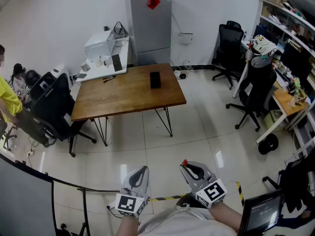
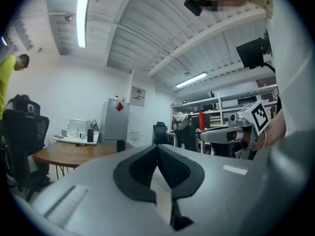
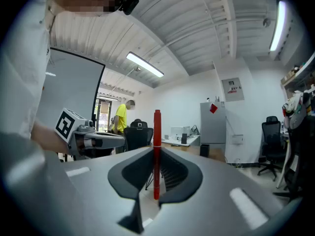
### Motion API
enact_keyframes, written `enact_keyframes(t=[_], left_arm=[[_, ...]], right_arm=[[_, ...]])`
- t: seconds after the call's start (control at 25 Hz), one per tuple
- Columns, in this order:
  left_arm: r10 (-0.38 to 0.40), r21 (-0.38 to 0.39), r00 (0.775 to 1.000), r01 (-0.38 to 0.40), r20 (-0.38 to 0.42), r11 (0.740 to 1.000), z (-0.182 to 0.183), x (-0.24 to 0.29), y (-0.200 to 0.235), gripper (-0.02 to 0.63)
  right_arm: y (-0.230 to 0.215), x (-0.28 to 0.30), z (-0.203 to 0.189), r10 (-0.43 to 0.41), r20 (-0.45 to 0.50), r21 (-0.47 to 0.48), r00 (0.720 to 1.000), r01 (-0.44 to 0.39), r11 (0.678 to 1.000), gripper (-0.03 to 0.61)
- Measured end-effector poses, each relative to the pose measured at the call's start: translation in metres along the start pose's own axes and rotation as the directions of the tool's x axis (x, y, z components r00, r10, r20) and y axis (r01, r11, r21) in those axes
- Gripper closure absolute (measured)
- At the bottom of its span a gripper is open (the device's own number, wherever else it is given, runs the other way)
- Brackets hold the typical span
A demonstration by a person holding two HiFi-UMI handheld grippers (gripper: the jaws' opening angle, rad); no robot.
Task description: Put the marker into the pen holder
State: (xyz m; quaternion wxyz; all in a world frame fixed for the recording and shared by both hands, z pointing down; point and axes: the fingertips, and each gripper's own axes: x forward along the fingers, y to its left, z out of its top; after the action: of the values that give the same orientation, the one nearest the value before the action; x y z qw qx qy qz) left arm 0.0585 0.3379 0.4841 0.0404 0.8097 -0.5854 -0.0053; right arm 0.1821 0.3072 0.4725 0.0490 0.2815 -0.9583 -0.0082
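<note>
Photographer: Pale glossy floor tiles fill an office workroom, with a brown wooden table on thin black legs (image 1: pixel 123 100) standing in the middle.

Editor: What sits on it?

Photographer: One small black box-shaped pen holder (image 1: pixel 155 79), upright toward the far side of the top, with bare wood all round it.

Editor: And the marker?

Photographer: A slim red marker (image 3: pixel 157 146) stands upright in the grey right gripper (image 1: pixel 188 168), whose dark pads are pressed against its lower half. Its cap end rises clear above the jaws. From the head view only the red tip shows at the gripper's nose.

Editor: How close is it to the holder?

Photographer: Well apart. Both grippers are held low over the tiles, close to the person's body, and open floor lies between them and the table's near edge.

Editor: The other one?

Photographer: The grey left gripper (image 1: pixel 141 173) is beside the right one, its jaws drawn together with nothing between them.

Editor: Background?

Photographer: A tall grey metal cabinet with a red diamond sticker (image 1: pixel 150 28) stands against the far wall. A white side desk carrying a white boxy machine (image 1: pixel 101 45) is just beyond the table's left corner. Black office chairs (image 1: pixel 256 90) stand to the right, near cluttered white shelving (image 1: pixel 290 18). At the left edge, a person in a yellow shirt (image 1: pixel 7 100) is beside another black chair (image 1: pixel 51 107).
</note>
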Motion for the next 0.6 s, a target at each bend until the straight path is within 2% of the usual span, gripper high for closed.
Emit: enact_keyframes(t=[0.24, 0.44, 0.6], left_arm=[[0.029, 0.011, 0.999, -0.029, 0.021, 1.000, 0.006, 0.015, 0.010, 0.601], [0.058, 0.021, 0.998, -0.058, 0.014, 0.998, -0.001, 0.051, 0.036, 0.601], [0.131, 0.051, 0.989, -0.134, 0.066, 0.990, 0.020, 0.095, 0.062, 0.601]], right_arm=[[-0.016, 0.018, -0.003, 0.023, -0.002, 0.007, 1.000, -0.023, 1.000, 0.543], [-0.048, 0.060, -0.014, 0.049, 0.002, 0.030, 0.999, -0.049, 0.998, 0.543], [-0.090, 0.098, -0.012, 0.084, 0.021, 0.023, 0.996, -0.084, 0.996, 0.543]])
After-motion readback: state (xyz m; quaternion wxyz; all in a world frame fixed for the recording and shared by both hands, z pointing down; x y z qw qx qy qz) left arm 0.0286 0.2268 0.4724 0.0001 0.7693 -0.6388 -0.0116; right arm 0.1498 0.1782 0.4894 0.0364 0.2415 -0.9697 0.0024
